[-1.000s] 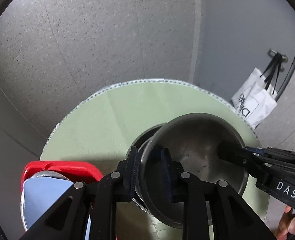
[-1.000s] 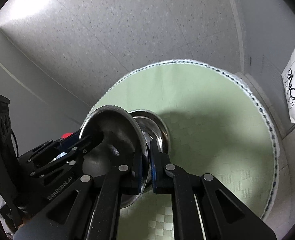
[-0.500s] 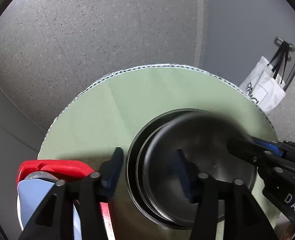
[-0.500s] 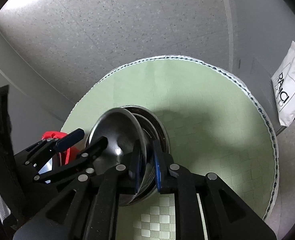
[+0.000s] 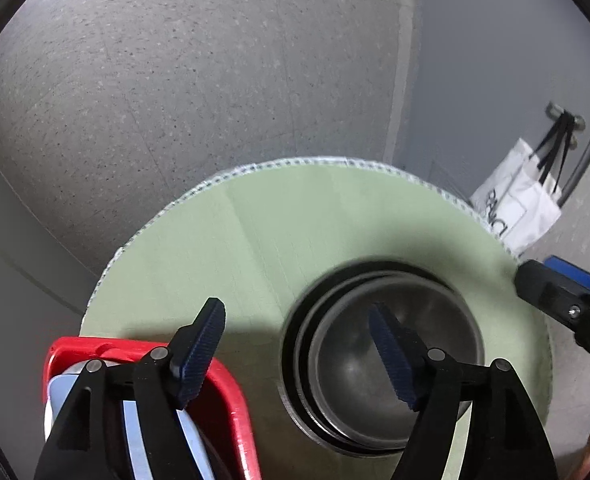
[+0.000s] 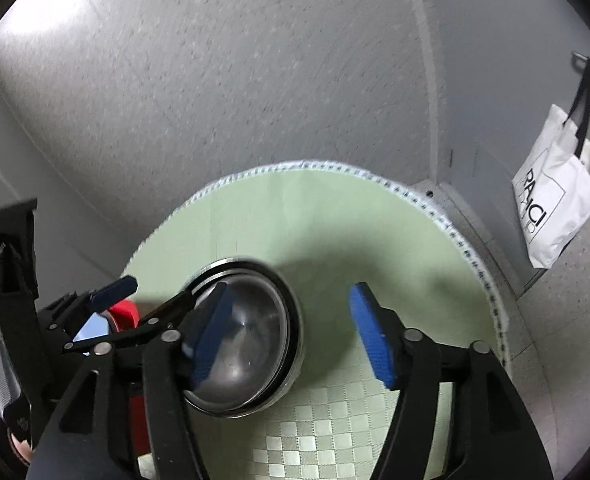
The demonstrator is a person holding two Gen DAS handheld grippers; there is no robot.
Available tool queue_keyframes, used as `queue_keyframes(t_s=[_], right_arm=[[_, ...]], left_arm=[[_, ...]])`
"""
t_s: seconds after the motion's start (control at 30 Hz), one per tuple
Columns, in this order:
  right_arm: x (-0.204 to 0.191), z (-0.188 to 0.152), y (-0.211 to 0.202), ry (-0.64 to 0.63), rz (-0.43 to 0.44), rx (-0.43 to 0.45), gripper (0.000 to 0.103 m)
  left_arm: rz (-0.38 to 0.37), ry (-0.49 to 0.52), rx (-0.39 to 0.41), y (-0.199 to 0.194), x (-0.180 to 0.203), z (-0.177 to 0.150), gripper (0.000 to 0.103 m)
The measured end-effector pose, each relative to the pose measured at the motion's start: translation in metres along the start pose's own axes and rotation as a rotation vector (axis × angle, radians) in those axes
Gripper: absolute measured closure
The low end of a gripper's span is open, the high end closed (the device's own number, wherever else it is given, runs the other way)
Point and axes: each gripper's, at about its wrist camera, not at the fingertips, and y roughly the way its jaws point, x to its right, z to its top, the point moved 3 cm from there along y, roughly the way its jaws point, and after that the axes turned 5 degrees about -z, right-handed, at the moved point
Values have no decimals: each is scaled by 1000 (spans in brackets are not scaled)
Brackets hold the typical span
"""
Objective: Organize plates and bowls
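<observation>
table: round green mat on grey floor
change: we let go, both grippers now spread wide
bowl: nested in the stack, one more sorted

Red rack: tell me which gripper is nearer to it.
Left. The left gripper hangs open with one finger over the red rack; the right gripper is open farther off, over the metal bowls.

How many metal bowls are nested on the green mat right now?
2 that can be told apart: the inner bowl sits inside the outer bowl on the green mat. A third may be hidden between their rims.
</observation>
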Motion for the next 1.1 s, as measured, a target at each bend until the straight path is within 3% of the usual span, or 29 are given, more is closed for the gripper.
queue_keyframes(t_s=[0.1, 0.33, 0.93, 1.1], right_arm=[[3, 5, -7, 23, 1, 18, 28], [7, 0, 2, 64, 17, -21, 27], [1, -47, 60, 103, 41, -214, 26], [6, -57, 74, 143, 52, -260, 27]], left_arm=[[-35, -24, 20, -11, -9, 4, 22], [-51, -42, 1, -20, -41, 6, 18], [-75, 52, -174, 39, -31, 24, 18], [-66, 69, -212, 59, -25, 28, 24]])
